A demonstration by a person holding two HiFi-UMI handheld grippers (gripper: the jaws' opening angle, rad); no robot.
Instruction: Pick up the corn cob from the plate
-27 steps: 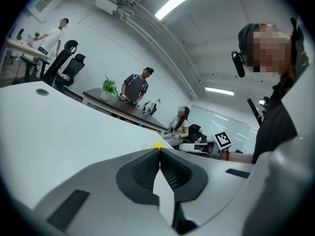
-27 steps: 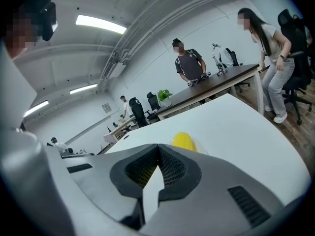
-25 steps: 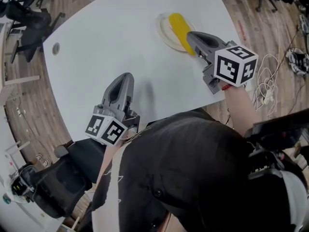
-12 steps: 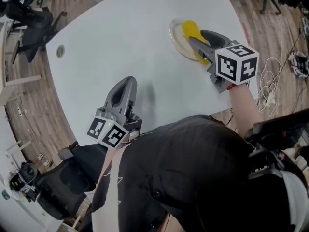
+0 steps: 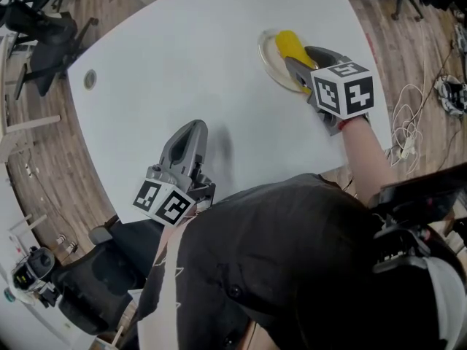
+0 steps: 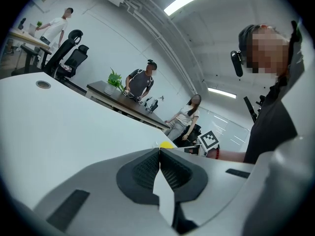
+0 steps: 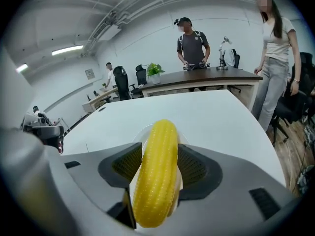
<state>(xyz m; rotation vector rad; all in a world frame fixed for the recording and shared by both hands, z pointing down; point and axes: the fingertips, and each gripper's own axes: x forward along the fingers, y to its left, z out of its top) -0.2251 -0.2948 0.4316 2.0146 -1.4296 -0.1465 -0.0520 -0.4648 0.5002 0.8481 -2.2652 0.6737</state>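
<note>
A yellow corn cob [image 5: 287, 44] lies on a pale round plate [image 5: 267, 58] near the white table's far right edge. My right gripper [image 5: 300, 57] reaches down over the plate. In the right gripper view its jaws are opening and stand on either side of the cob [image 7: 157, 171], which rests lengthwise on the plate [image 7: 137, 134] without being squeezed. My left gripper [image 5: 195, 127] lies low over the near part of the table, shut and empty, its pads [image 6: 147, 168] meeting. The left gripper view catches a yellow sliver of the cob [image 6: 166, 144] far off.
The white table [image 5: 182, 57] has a round cable port [image 5: 89, 79] at its left. Office chairs [image 5: 40, 28] stand beyond the left edge; cables [image 5: 408, 115] lie on the wood floor at right. Several people stand at desks in the background.
My right gripper has sunk over the plate and its jaws have spread, now straddling the corn cob. The left gripper has shifted slightly and stays shut.
</note>
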